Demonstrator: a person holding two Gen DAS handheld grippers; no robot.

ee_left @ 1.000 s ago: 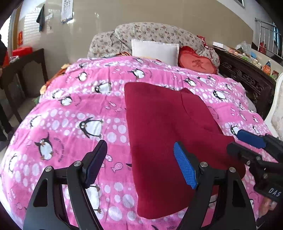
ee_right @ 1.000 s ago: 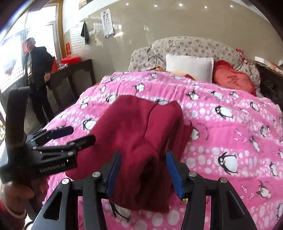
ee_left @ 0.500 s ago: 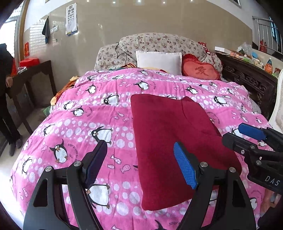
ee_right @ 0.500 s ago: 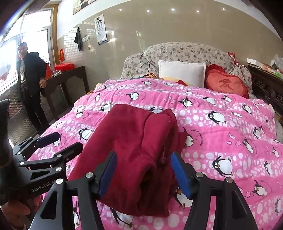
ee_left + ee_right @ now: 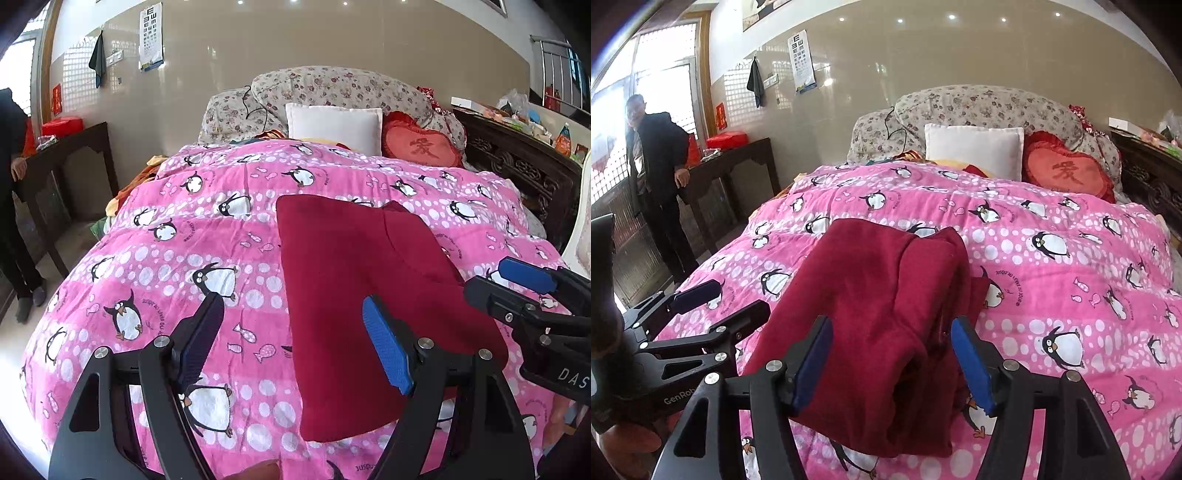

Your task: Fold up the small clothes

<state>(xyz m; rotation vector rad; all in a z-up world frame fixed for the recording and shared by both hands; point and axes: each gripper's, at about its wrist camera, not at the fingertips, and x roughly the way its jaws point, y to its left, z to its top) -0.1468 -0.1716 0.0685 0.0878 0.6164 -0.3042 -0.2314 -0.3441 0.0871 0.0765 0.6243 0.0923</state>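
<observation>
Both your grippers have drawn back and up from the bed over the last second, so more quilt and wall now show.

From the left wrist view, your left gripper [image 5: 291,339] stands wide apart and holds nothing; it hovers over the pink quilt [image 5: 177,251] at the lower middle of the frame. The red garment [image 5: 354,280] lies flat right of centre, a folded rectangle, and your right gripper [image 5: 495,280] enters from the right edge beside it.

From the right wrist view, your right gripper [image 5: 892,363] is likewise wide and empty, with the garment [image 5: 879,295] lying beyond its fingers at lower centre, layers stacked along its right side. Your left gripper [image 5: 720,299] sits at lower left, just beside the cloth. Both stand off, likely because the fold is complete.
</observation>
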